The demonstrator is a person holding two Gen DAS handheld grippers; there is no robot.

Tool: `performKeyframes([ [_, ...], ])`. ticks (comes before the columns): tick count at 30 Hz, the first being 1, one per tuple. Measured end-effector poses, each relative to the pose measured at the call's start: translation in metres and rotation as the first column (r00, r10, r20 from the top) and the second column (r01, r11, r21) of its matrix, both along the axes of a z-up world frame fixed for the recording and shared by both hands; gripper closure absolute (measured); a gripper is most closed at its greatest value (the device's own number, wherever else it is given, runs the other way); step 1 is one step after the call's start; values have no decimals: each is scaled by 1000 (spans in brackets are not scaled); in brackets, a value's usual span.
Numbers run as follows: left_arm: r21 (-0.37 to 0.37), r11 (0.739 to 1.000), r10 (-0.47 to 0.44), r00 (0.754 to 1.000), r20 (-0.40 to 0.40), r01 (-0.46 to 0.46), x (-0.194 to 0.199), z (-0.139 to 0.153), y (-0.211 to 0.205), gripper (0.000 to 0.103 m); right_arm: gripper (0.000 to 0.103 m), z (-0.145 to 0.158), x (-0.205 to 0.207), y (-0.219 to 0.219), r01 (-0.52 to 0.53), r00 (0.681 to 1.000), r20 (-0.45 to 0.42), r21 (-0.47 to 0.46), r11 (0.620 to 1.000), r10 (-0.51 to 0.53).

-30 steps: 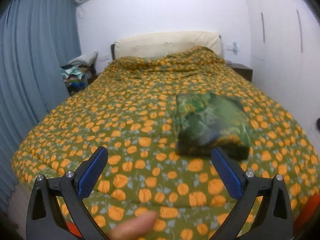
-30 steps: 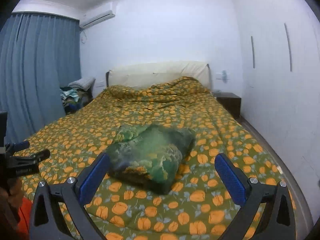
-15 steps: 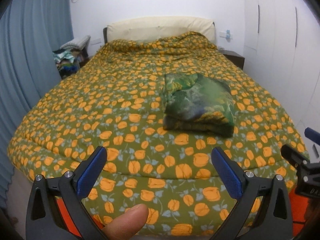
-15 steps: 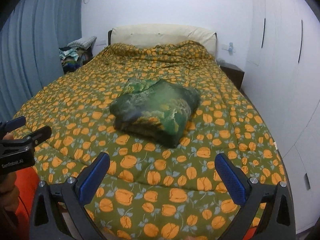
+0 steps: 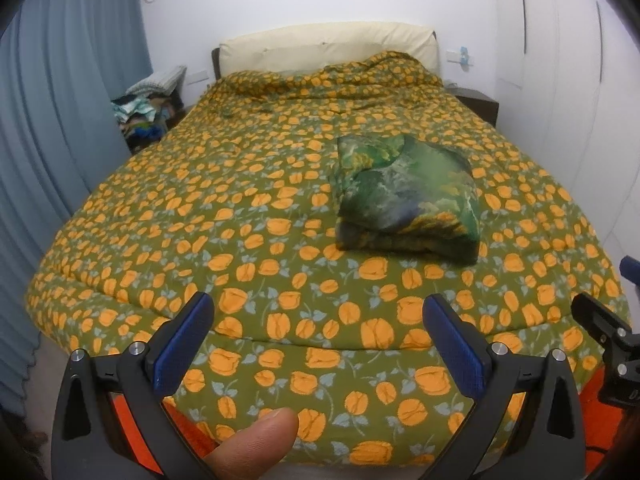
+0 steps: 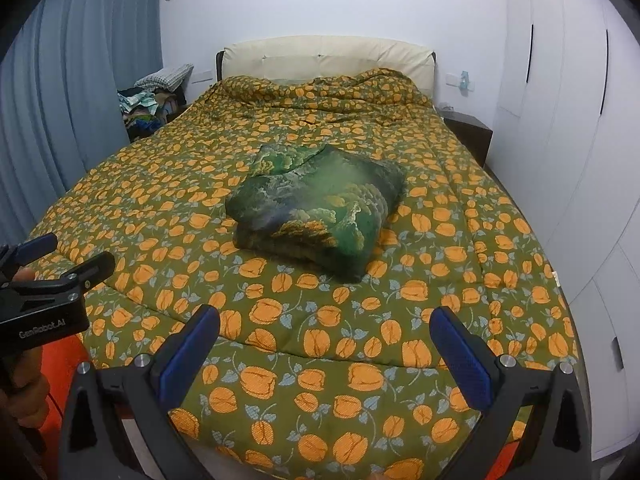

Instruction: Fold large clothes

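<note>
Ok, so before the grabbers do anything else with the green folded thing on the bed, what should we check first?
1. Green folded garment lies in a compact bundle on the flowered quilt: ok.
2. Left gripper open, holding nothing: ok.
3. Right gripper open, holding nothing: ok.
4. Both grippers apart from the garment, near the foot of the bed: ok.
5. Nothing else lying on top of the garment: ok.
6. Folds underneath are neat: cannot tell, they are hidden.

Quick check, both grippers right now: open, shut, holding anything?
Left gripper: open, holding nothing, short of the folded green garment.
Right gripper: open, holding nothing.
</note>
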State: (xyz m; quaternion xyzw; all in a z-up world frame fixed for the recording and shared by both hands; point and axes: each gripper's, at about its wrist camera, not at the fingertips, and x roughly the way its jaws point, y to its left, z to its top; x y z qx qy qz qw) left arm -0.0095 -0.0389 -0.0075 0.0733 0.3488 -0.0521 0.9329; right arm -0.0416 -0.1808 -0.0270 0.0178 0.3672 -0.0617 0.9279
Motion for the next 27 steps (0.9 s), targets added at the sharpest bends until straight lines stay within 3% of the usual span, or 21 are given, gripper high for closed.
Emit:
performKeyframes([
  [27,-14,999,-30,998,-55,30,0,-4,-5,0,0,6,0,0,15,999,-33,-38,999,-16],
])
